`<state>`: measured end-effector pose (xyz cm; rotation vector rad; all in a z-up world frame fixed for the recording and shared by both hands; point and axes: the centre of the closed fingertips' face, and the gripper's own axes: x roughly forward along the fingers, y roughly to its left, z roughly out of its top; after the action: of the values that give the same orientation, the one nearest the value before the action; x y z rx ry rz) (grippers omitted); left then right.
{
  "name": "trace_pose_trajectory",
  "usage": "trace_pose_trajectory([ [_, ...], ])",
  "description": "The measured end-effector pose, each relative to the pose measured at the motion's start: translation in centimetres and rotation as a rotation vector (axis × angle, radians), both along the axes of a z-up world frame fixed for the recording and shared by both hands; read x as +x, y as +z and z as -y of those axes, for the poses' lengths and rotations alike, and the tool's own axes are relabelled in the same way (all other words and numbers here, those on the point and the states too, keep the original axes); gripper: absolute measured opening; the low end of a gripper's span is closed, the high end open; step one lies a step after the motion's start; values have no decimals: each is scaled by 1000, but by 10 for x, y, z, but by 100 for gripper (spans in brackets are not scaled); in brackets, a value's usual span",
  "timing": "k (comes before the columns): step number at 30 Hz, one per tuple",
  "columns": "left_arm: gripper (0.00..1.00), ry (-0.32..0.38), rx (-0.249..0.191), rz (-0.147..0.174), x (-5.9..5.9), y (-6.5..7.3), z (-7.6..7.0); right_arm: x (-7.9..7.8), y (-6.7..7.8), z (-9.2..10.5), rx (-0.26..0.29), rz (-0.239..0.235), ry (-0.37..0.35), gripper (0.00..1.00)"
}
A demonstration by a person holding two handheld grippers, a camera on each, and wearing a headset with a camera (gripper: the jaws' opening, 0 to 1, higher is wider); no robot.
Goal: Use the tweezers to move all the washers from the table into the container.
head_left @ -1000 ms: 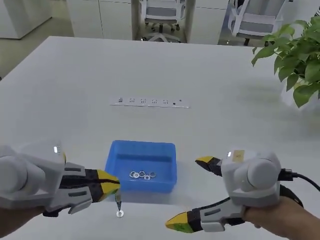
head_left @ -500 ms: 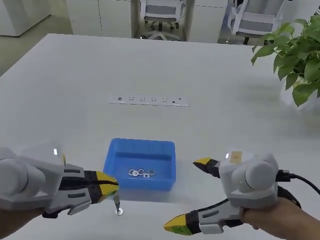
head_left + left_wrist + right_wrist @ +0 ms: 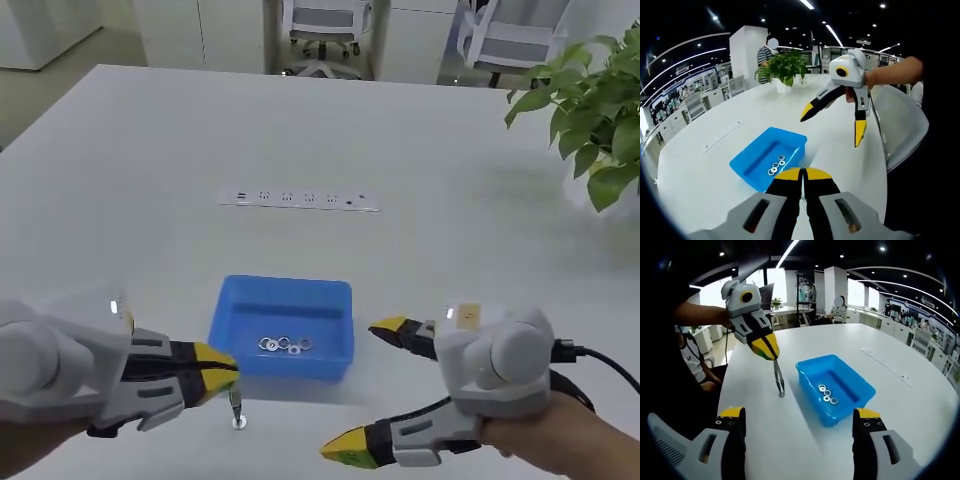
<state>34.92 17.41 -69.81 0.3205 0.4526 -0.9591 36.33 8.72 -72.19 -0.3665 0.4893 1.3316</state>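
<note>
My left gripper (image 3: 225, 375), jaws clamped on the tweezers (image 3: 235, 402), has just dipped their tips onto the one washer (image 3: 238, 422) I see on the table (image 3: 300, 140), just short of the blue container (image 3: 285, 291), so a pinch looks next, while my right gripper (image 3: 365, 390) hangs wide open, empty.

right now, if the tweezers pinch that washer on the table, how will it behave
The washer looks small, thin and metallic, so probably very light but slippery. It lies flat on the smooth table, so the tweezers may skid it sideways rather than grip. If pinched on edge, it could flick out or roll.
</note>
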Motion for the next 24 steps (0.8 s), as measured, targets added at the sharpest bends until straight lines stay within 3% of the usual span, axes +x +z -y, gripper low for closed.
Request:
trace_pose_trajectory([
  [9,4,-10,5,-1,-2,-1,0,-5,-1,-19,13,36,114,73],
  [15,4,-18,10,-7,-6,0,2,-12,-6,-34,-2,61,214,57],
  [24,4,-22,14,-9,-8,2,6,-16,-13,-57,-14,88,331,41],
])
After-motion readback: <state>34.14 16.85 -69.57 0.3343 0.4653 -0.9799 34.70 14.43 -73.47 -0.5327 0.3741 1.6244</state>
